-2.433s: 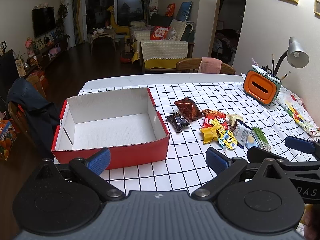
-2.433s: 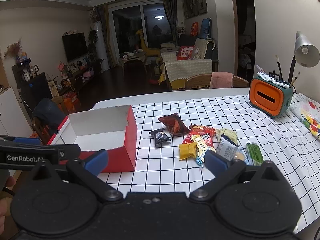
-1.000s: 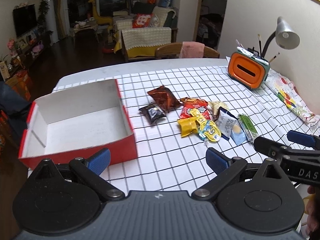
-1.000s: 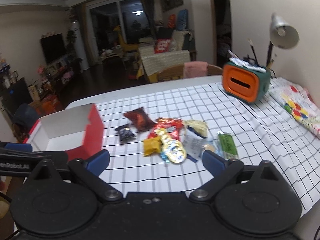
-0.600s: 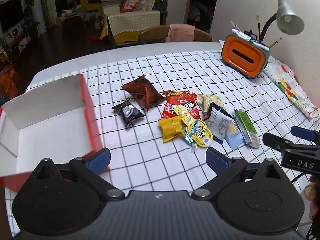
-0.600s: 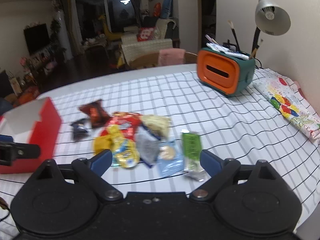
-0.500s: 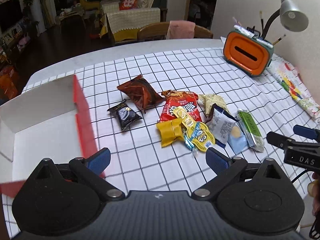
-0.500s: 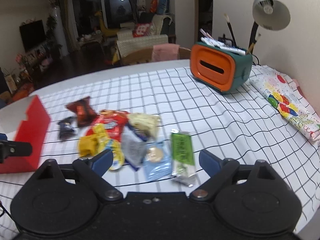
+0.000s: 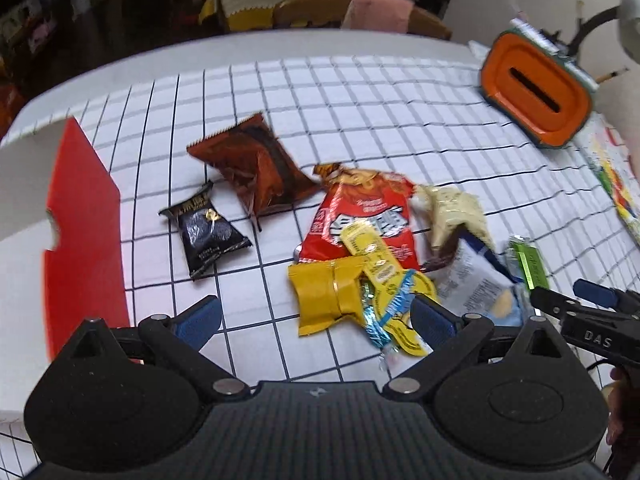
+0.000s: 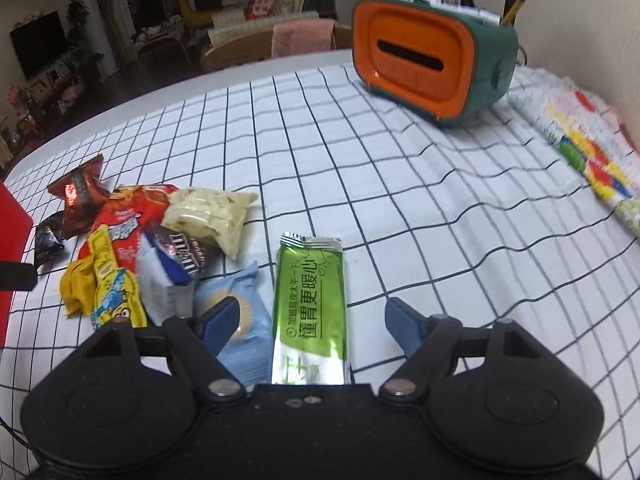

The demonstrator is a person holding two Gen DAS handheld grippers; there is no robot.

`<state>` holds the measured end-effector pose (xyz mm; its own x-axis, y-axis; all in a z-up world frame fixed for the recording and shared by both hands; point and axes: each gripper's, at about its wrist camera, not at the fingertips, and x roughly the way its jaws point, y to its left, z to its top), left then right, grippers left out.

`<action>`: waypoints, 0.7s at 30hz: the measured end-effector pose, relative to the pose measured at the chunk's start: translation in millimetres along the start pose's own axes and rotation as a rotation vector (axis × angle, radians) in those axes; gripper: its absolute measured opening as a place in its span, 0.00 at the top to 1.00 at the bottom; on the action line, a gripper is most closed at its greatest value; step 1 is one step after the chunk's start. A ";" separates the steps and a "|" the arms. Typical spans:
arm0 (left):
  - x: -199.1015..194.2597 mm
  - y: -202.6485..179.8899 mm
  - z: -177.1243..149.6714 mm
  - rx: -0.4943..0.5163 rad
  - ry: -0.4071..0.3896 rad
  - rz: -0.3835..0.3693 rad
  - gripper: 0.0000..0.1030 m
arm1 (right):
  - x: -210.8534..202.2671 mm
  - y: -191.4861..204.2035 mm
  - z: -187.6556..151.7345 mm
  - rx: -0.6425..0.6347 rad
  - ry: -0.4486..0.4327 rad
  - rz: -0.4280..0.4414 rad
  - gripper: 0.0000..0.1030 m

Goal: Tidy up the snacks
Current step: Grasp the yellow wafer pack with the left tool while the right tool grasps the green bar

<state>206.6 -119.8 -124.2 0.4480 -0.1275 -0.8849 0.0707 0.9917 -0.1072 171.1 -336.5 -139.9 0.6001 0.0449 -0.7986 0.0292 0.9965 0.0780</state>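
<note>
A: What's changed vs a sec ago?

B: Both my hands are coming down and in over the snack pile. The red box (image 9: 84, 240), which was filling the left cam, is now sliding off to the left edge, and the green bar (image 10: 310, 304) is sitting right between my right claw's fingers.

A: Claws?

B: Left claw (image 9: 316, 316) is hanging released, nothing in it, w/ the yellow packet (image 9: 328, 294) just ahead of its tips. Right claw (image 10: 310, 320) is narrowing right now around the green bar, but the pads aren't pressing on it yet, so no grasp.

A: Where's the rest?

B: All snacks are lying on the checked cloth (image 10: 400, 184), none in the box. The black packet (image 9: 206, 230) and brown bag (image 9: 256, 168) are nearest the box; the red bag (image 9: 360, 212), pale packet (image 10: 208, 212) and blue biscuit pack (image 10: 240, 316) are bunched in the middle, overlapping.

A: Step?

B: I'm reckoning it's the first pick, approach phase. Next I'm needing to drop the right tips to the cloth either side of the bar, pinch across its width, lift clear w/o snagging the blue pack touching its edge, then carry it left to the box.
</note>
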 end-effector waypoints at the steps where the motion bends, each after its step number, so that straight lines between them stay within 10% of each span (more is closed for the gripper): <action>1: 5.3 1.3 2.5 -0.010 0.012 -0.002 0.02 | 4.3 -1.6 1.4 0.007 0.008 0.000 0.25; 8: 35.0 5.1 16.0 -0.052 0.078 -0.024 0.11 | 24.4 -7.8 4.1 0.034 0.049 0.026 0.29; 21: 60.1 8.7 15.9 -0.118 0.148 -0.025 0.59 | 32.5 -7.6 8.0 0.035 0.044 0.062 0.59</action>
<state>248.3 -119.1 -171.1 0.3108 -0.1574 -0.9374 -0.0290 0.9842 -0.1749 196.8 -343.1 -161.6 0.5657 0.1100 -0.8173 0.0216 0.9887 0.1480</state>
